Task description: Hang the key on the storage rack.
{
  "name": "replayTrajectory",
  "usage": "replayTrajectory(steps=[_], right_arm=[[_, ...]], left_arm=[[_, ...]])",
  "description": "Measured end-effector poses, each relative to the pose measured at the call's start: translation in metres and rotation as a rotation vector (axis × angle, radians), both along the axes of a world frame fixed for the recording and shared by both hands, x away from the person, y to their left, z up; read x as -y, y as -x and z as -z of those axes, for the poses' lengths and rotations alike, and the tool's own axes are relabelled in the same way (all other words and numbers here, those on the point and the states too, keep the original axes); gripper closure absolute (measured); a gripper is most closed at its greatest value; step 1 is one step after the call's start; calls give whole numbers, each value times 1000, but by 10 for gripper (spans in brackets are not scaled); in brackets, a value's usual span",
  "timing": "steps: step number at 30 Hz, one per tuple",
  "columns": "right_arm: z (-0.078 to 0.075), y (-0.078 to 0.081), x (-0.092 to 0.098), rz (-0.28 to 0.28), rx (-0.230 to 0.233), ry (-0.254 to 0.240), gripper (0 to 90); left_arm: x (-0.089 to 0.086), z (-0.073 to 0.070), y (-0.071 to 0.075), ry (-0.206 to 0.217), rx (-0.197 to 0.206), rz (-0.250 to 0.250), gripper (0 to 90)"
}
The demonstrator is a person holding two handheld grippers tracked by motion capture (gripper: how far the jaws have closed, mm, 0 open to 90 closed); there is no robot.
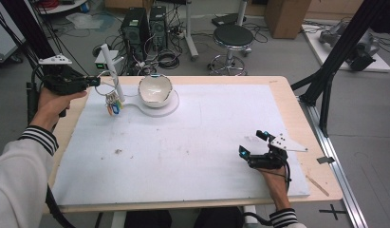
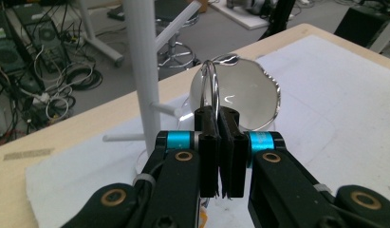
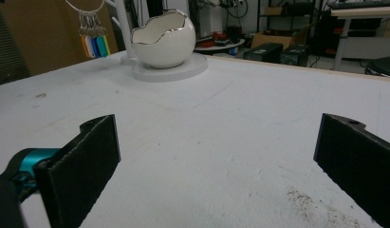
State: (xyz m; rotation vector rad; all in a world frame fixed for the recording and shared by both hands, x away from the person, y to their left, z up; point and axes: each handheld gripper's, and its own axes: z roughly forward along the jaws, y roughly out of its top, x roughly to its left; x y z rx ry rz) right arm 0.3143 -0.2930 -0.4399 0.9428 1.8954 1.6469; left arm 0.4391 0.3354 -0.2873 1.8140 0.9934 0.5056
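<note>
My left gripper (image 1: 96, 80) is at the table's far left, shut on a metal key ring (image 2: 209, 84). Several coloured key tags (image 1: 114, 105) hang from the ring, just in front of a white peg stand (image 1: 111, 66). In the left gripper view the jaws (image 2: 220, 118) pinch the ring's lower edge, with the stand's pole (image 2: 140, 71) close on the left. A white egg-shaped bowl (image 1: 154, 90) sits on the round base beside the stand. My right gripper (image 1: 253, 143) lies low over the mat at the near right, open and with nothing in it (image 3: 221, 137).
A white mat (image 1: 192, 142) covers most of the wooden table. The bowl (image 3: 164, 40) and the tags (image 3: 94, 45) stand far ahead in the right gripper view. Beyond the table are computer towers (image 1: 144, 26), cables and a black stool (image 1: 233, 38). A black frame leg (image 1: 325, 80) stands at the right.
</note>
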Motion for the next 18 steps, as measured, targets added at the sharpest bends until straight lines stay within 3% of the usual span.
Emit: replayTrajectory(steps=[11,18], right_arm=[[8,6,0,20,35,-44,8],[8,8,0,23,42,-45,9]], left_arm=[[-5,16,-16,1,-35,-29,869],[-9,23,-25,10,-49,-52,869]])
